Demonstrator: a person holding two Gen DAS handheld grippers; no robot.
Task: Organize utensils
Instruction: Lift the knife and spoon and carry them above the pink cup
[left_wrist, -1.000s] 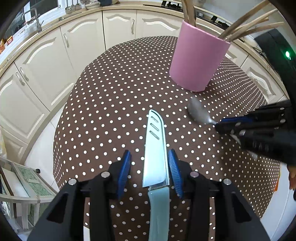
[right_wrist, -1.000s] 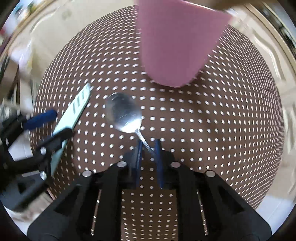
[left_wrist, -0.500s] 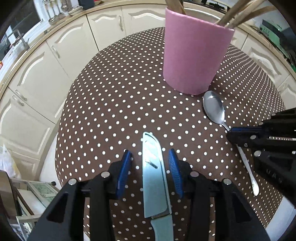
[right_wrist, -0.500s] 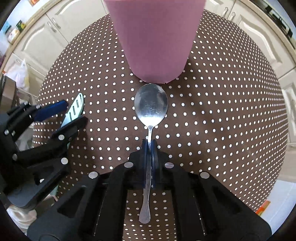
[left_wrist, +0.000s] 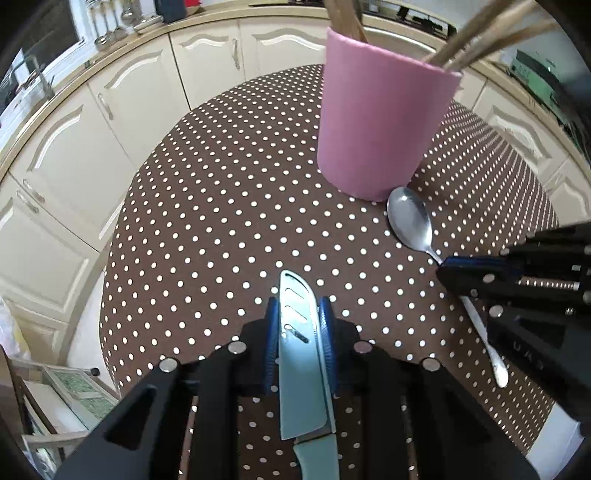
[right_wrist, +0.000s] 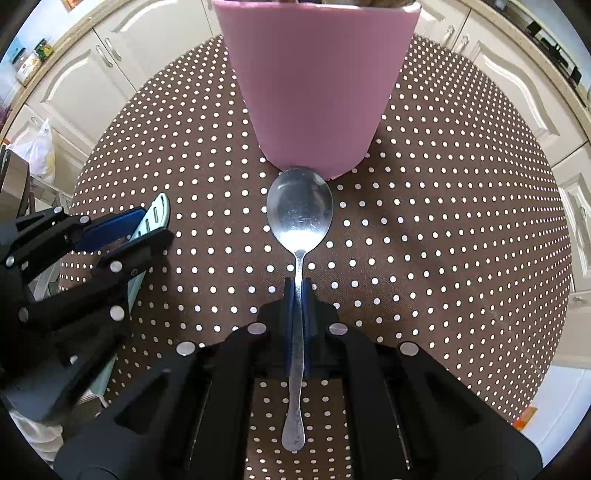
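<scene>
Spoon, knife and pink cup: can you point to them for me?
Spoon (right_wrist: 300, 210): right wrist view, on its bowl.
Knife (left_wrist: 297, 369): left wrist view, on its blade.
Pink cup (left_wrist: 380, 122): left wrist view, on its side wall.

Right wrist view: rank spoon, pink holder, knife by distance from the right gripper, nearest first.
1. spoon: handle between the right gripper's pads, bowl straight ahead.
2. pink holder: ahead, just past the spoon bowl.
3. knife: off to the left, in the left gripper, whose jaws are closing on the blade.
</scene>
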